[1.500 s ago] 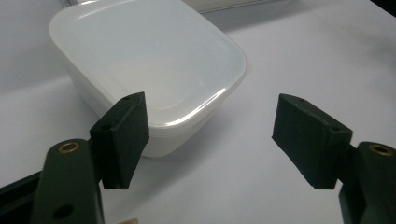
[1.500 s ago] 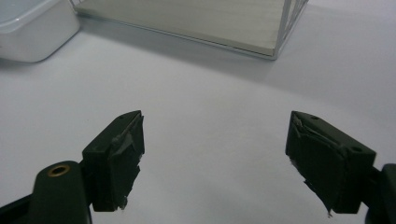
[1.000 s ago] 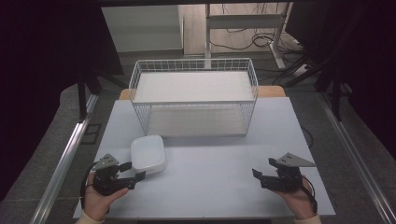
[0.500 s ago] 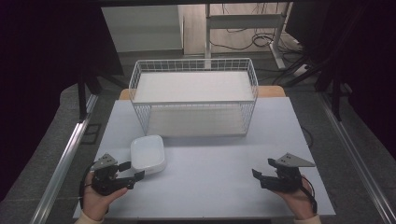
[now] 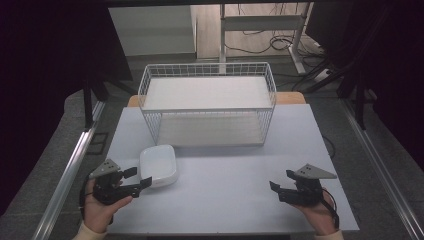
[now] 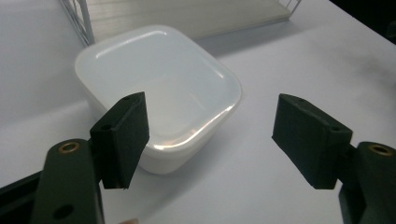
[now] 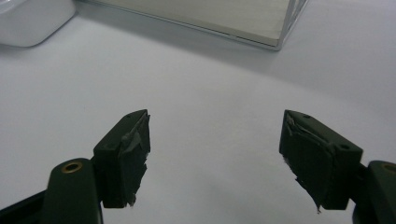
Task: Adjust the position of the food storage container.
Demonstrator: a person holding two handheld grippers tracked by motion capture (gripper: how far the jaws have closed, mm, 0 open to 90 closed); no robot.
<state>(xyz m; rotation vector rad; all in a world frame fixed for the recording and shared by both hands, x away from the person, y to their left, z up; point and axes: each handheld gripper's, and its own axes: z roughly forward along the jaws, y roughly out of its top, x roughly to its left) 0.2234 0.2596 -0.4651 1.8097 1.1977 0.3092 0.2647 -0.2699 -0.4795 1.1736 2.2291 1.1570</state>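
We've got the left tongs (image 5: 134,181) wide open and empty right at the near edge of the shallow white square plastic dish (image 5: 158,165), which sits near-left on the pale surface (image 5: 235,175) in front of the white wire basket (image 5: 207,106). Looks light, stiff and glossy, so probably slippery; we'd pinch the near rim rather than the rounded wall. The right tongs (image 5: 280,190) sit open and empty too, well off to the right.

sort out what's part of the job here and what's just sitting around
In the job:
- white dish, just ahead of the open left gripper
- left gripper, nearest the dish

Just there:
- wire basket, standing apart at the back of the table
- right gripper, open over bare table
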